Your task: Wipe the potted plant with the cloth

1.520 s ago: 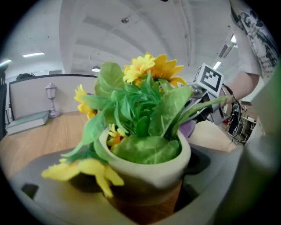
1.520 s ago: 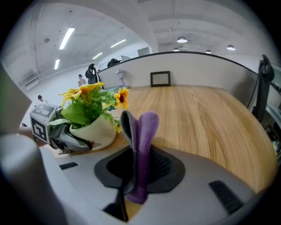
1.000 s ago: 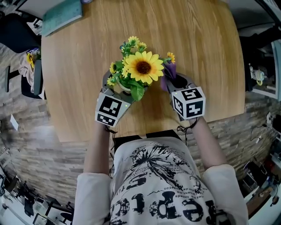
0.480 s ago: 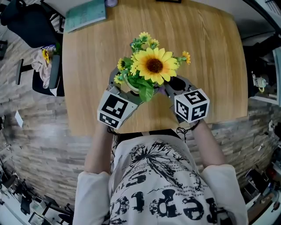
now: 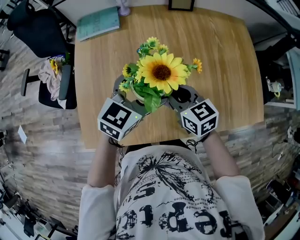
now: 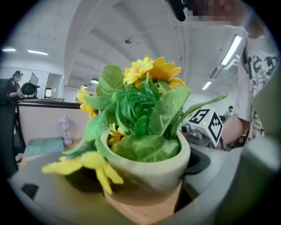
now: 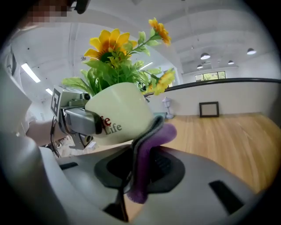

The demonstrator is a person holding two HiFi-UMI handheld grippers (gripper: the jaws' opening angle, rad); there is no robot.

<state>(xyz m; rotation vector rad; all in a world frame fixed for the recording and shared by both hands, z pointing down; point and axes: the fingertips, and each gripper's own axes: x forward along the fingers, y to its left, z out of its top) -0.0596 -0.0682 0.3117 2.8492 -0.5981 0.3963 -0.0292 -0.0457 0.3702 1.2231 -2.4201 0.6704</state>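
Observation:
The potted plant (image 5: 159, 75), a sunflower with small yellow blooms and green leaves in a pale pot (image 6: 149, 169), stands between my grippers near the table's front edge. My left gripper (image 5: 127, 96) holds the pot by its sides, and the pot leans in the right gripper view. The pot (image 7: 120, 114) bears red and grey lettering. My right gripper (image 7: 145, 171) is shut on a purple cloth (image 7: 149, 149), whose upper end presses against the pot's side. In the head view the leaves hide the cloth, and my right gripper (image 5: 180, 96) sits right of the pot.
The wooden table (image 5: 225, 61) carries a teal book (image 5: 98, 22) at its far left, a small lavender figure (image 5: 123, 7) and a dark picture frame (image 5: 181, 4) at the far edge. A chair with clothes (image 5: 51, 79) stands left of the table.
The purple cloth showed beside the sunflower a second ago; it has since gone under the leaves as my right gripper moved down and in against the pot. The left gripper keeps its hold.

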